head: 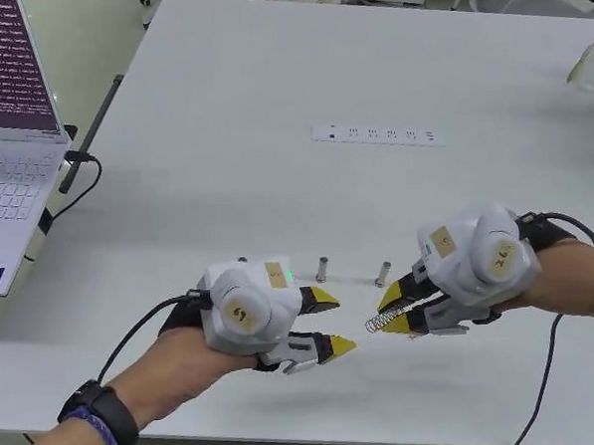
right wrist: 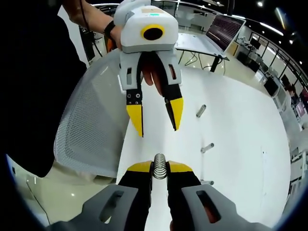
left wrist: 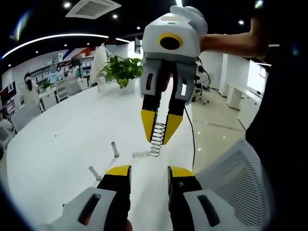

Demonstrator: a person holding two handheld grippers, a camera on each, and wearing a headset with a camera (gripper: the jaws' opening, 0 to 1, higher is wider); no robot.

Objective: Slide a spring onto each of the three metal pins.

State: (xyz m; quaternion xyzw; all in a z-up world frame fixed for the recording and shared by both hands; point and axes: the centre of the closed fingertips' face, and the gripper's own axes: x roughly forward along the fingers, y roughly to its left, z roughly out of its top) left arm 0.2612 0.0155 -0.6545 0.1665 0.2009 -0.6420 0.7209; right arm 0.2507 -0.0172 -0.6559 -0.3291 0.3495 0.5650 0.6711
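Left hand-held gripper (head: pixel 339 322), jaws wide, faces the right hand-held gripper (head: pixel 401 312), which pinches a spring (head: pixel 382 322) end-out, likely for threading. Pins (head: pixel 321 269) stand upright at 12 o'clock.

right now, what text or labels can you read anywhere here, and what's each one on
No text reads clearly.
laptop screen: lines of text, too small.
left gripper: tan sticker and round yellow mark, blurred.
right gripper, shut on the spring: stickers, blurred.
power strip: markings too small.
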